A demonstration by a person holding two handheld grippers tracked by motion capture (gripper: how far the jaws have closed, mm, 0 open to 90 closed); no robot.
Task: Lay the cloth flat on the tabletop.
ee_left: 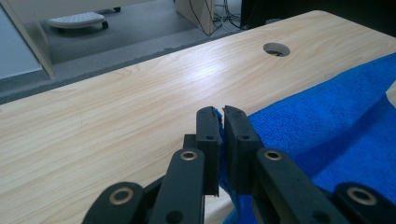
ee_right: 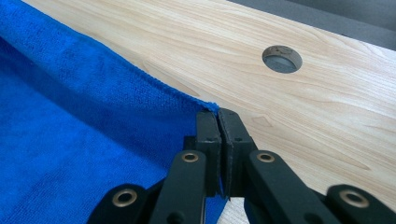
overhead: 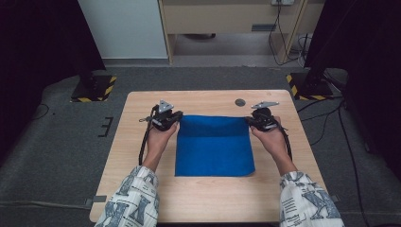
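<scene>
Keep both far cloth (overhead: 214, 146) corners pinched in left hand-held gripper (overhead: 176, 124) and right hand-held gripper (overhead: 249, 122), lowering evenly onto counter (overhead: 137, 142).

We see a light wooden counter (overhead: 208, 198) standing on grey carpeted floor (overhead: 56, 156). A blue cloth (overhead: 215, 149) lies flat across its middle. Near its far edge sits a small round hole (overhead: 240, 102), well apart from the cloth.
</scene>
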